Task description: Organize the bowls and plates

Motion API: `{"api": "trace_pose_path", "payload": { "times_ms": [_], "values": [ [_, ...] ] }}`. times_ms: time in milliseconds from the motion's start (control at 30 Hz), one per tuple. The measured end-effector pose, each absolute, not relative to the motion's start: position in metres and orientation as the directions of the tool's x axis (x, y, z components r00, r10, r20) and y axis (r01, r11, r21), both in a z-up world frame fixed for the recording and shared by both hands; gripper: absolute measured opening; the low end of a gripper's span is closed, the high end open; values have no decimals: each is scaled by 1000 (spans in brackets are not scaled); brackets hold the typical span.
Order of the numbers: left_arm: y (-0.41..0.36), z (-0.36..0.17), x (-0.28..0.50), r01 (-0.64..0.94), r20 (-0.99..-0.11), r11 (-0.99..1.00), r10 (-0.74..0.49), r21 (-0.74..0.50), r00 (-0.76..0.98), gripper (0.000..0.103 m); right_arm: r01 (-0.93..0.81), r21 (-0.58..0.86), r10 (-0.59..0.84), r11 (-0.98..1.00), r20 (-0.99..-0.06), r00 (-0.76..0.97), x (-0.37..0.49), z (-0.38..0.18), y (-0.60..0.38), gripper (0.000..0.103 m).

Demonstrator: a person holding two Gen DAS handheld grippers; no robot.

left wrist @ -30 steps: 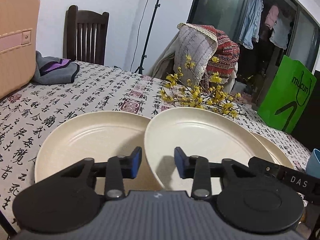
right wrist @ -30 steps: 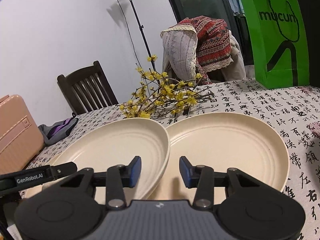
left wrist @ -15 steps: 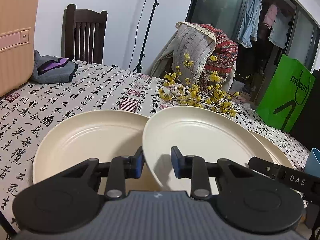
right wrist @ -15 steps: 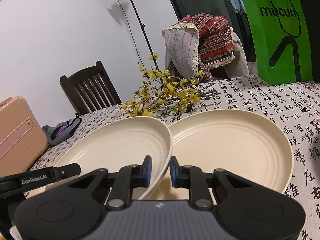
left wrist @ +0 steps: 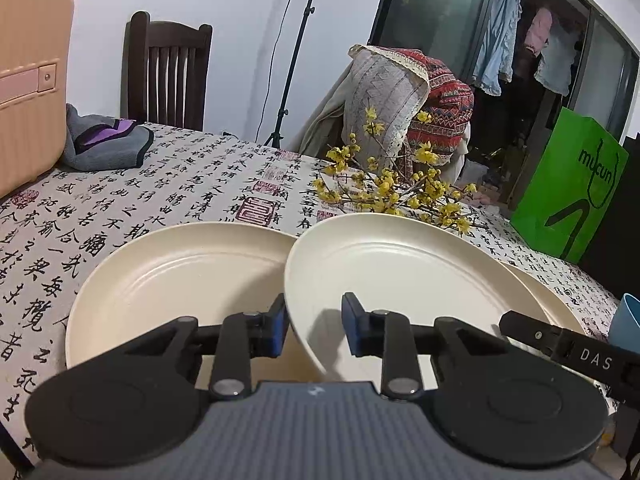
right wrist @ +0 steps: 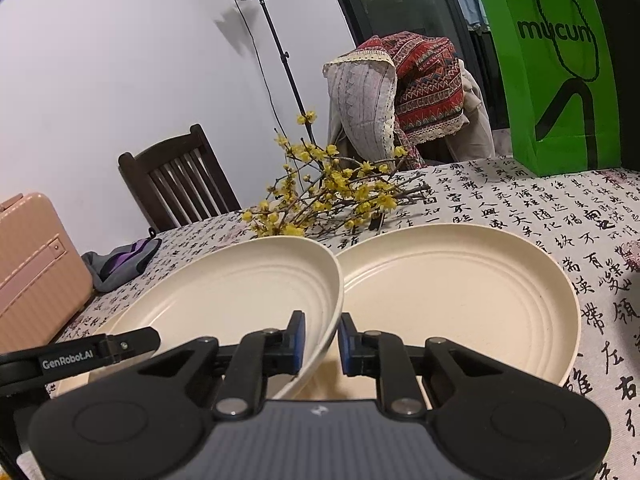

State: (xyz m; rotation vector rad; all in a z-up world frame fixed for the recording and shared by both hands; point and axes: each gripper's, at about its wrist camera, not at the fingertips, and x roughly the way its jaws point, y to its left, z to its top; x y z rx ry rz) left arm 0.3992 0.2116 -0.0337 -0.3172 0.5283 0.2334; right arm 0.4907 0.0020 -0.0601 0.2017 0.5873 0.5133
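Observation:
Three cream plates lie on the calligraphy-print tablecloth. The middle plate is tilted, and its left rim overlaps the left plate. My left gripper is shut on that left rim, with one blue pad outside it and one inside. In the right wrist view the same middle plate has its right rim pinched in my right gripper, which is shut on it. There the rim overlaps the right plate. In the left wrist view only a sliver of the right plate shows.
Yellow flowering branches lie just behind the plates. A green paper bag stands at the far right, and a blue cup is at the right edge. A pink suitcase and a grey-purple cloth occupy the left. A dark wooden chair stands behind the table.
Both pairs of jaws have narrowed onto the middle plate's rim, the right pair far more than the left. Neither hand has shifted.

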Motion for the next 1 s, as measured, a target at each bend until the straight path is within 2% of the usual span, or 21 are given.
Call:
{"api": "trace_pose_path", "payload": {
  "times_ms": [1000],
  "values": [
    [203, -18, 384, -286, -465, 932, 157, -222, 871, 29, -402, 292, 495, 868, -434, 753, 473, -47, 1, 17]
  ]
}}
